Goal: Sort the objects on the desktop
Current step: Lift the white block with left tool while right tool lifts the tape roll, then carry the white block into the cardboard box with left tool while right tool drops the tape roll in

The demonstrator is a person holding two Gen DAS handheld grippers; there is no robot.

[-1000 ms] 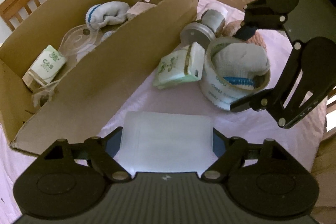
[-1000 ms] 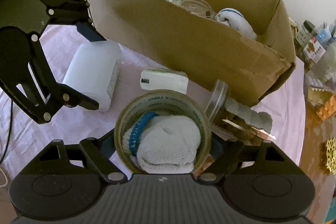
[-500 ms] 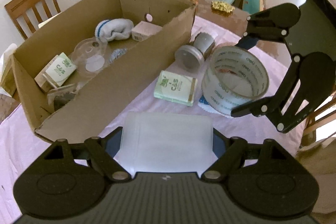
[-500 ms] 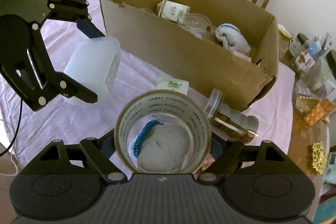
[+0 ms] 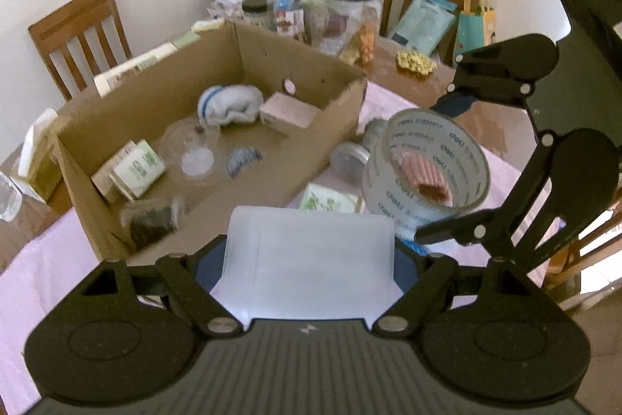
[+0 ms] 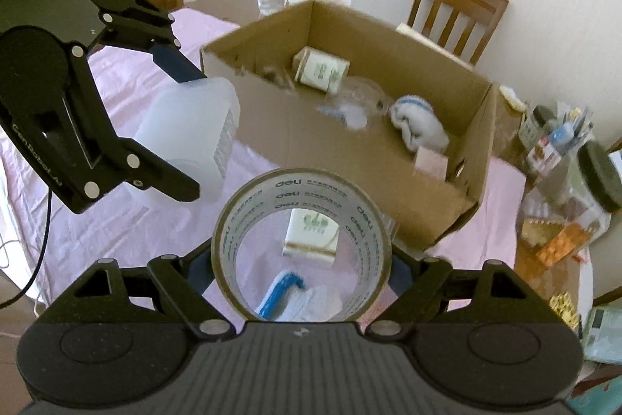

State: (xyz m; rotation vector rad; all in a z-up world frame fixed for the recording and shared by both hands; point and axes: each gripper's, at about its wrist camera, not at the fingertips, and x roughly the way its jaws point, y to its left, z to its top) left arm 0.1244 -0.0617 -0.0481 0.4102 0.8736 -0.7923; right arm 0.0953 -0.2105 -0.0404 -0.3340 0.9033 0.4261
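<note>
Carrying both loads above the bench, the left gripper (image 5: 311,259) clamped a translucent plastic bottle (image 5: 307,255) and the right gripper (image 6: 301,259) a tape roll (image 6: 301,216), near the cardboard box (image 6: 350,158); either smooth item could slip, or clip the box wall.

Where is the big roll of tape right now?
The tape roll is held up off the table in the right gripper, at the bottom middle of the right wrist view, in front of the cardboard box.
</note>
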